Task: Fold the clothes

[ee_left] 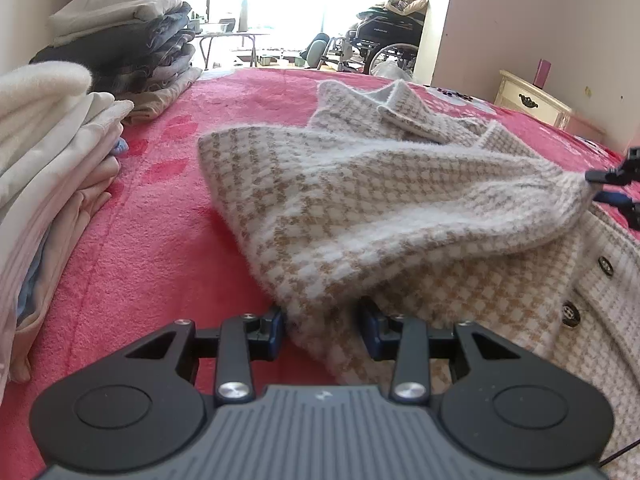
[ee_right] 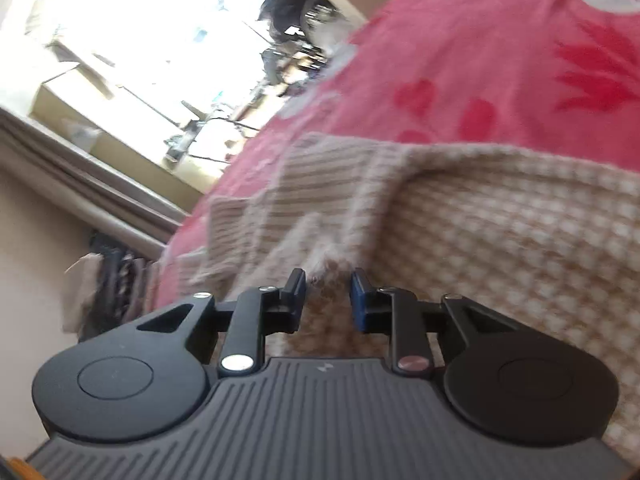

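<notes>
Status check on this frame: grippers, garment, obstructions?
Left gripper and right gripper both clamped on fuzzy beige-and-white checked cardigan, half folded on pink blanket. No obstruction seen.

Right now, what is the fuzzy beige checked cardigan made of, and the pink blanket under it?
The fuzzy beige-and-white checked cardigan looks like soft knitted wool or acrylic: hairy edges, matte surface, visible knit rows. The pink flowered blanket looks like plush fleece: short velvety pile with a faint sheen.
</notes>
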